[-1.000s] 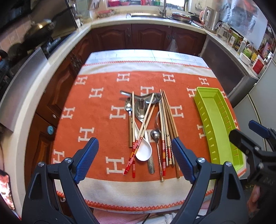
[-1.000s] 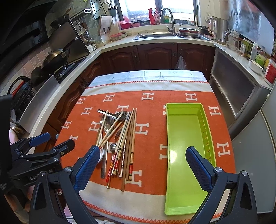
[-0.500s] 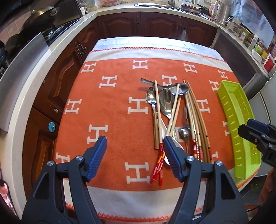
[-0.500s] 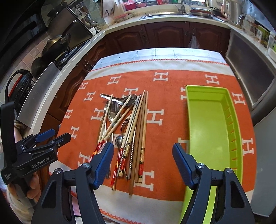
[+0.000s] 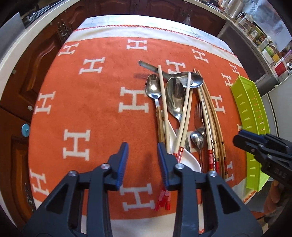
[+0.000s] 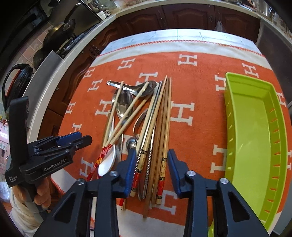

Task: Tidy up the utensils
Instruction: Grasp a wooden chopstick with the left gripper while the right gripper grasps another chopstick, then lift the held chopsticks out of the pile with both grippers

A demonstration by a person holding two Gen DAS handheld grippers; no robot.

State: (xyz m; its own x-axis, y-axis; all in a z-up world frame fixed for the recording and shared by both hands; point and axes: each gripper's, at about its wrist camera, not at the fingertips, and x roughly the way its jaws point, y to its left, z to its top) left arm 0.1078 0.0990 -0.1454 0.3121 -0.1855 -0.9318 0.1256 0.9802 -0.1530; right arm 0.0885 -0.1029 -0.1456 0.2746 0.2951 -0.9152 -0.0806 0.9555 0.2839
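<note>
A pile of utensils lies on the orange cloth: metal spoons (image 5: 176, 98), a fork (image 5: 199, 116), a white ceramic spoon (image 5: 188, 160) and several chopsticks (image 6: 158, 127). My left gripper (image 5: 143, 155) is open and empty, low over the cloth just left of the pile's near end. My right gripper (image 6: 152, 160) is open, its jaws on either side of the handle ends of the wooden chopsticks (image 6: 163, 164), not closed on them. The lime green tray (image 6: 255, 138) lies empty to the right of the pile; it also shows in the left wrist view (image 5: 250, 113).
The orange cloth (image 5: 91, 102) with white H marks covers a small table. Dark wood cabinets (image 6: 191, 16) and a white counter surround it. A stove with pans (image 6: 60, 31) stands at the left. Jars and bottles (image 5: 270, 47) stand at the right.
Both grippers have moved down and forward toward the utensil pile. Both jaws have narrowed. The right gripper now straddles the chopstick handles.
</note>
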